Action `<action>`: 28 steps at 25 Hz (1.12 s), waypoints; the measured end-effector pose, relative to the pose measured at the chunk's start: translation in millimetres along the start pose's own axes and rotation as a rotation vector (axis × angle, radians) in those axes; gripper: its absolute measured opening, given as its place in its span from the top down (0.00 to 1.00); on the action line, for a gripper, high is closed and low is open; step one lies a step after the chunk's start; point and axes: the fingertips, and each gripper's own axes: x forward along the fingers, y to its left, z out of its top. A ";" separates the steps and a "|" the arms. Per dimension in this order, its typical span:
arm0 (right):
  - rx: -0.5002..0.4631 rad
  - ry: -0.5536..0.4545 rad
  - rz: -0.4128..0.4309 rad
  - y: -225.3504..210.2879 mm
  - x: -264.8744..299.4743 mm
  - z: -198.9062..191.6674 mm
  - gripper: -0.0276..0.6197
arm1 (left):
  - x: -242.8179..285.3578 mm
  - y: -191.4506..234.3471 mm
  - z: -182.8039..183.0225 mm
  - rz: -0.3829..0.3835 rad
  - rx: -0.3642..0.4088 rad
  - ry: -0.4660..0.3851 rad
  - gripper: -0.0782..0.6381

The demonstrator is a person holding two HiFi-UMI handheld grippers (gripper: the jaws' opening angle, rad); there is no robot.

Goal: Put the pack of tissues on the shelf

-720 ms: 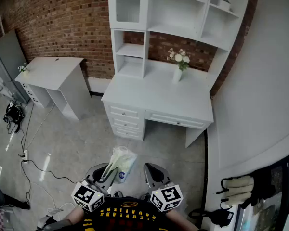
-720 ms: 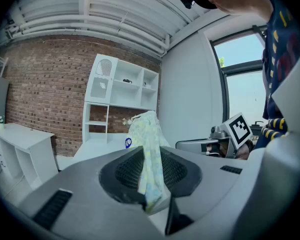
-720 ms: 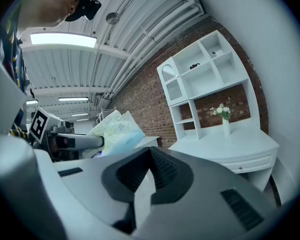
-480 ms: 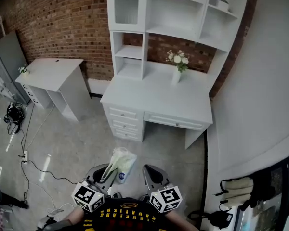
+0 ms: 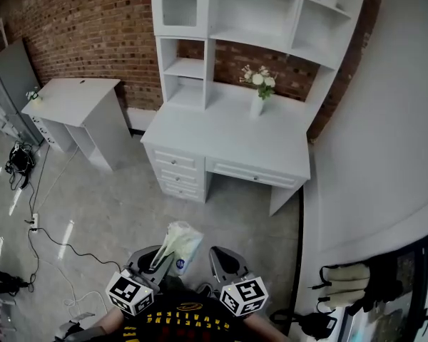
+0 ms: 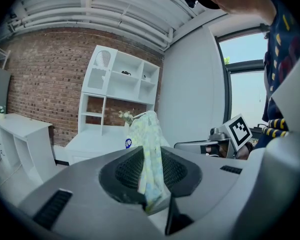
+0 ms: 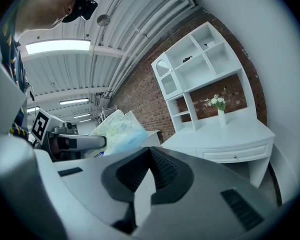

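The white shelf point(image 5: 265, 40) rises from the back of the white bench point(image 5: 221, 134), well apart from both tools. Low in the head view, the left tool point(image 5: 159, 256) is clenched on the pack of tissues point(image 5: 180, 242), which sticks up out of its jaws above the floor point(image 5: 107, 212). Just beside it, the right tool point(image 5: 223, 256) has its jaws together, holding nothing. A small vase of flowers point(image 5: 257, 97) stands on the bench.
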 end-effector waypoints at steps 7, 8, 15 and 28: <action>0.023 -0.004 -0.004 -23.0 -3.0 0.0 0.95 | 25.9 -7.5 2.3 -0.004 0.006 0.020 0.78; 0.026 -0.006 -0.007 -27.5 -3.1 0.9 0.95 | 32.2 -10.2 2.9 -0.014 0.009 0.025 0.78; 0.052 -0.015 -0.095 -70.3 -4.0 10.3 0.95 | 80.0 -10.8 8.4 -0.095 0.008 0.052 0.78; 0.051 0.017 -0.152 -143.7 81.2 44.1 0.95 | 181.3 60.7 44.6 -0.161 0.004 0.047 0.79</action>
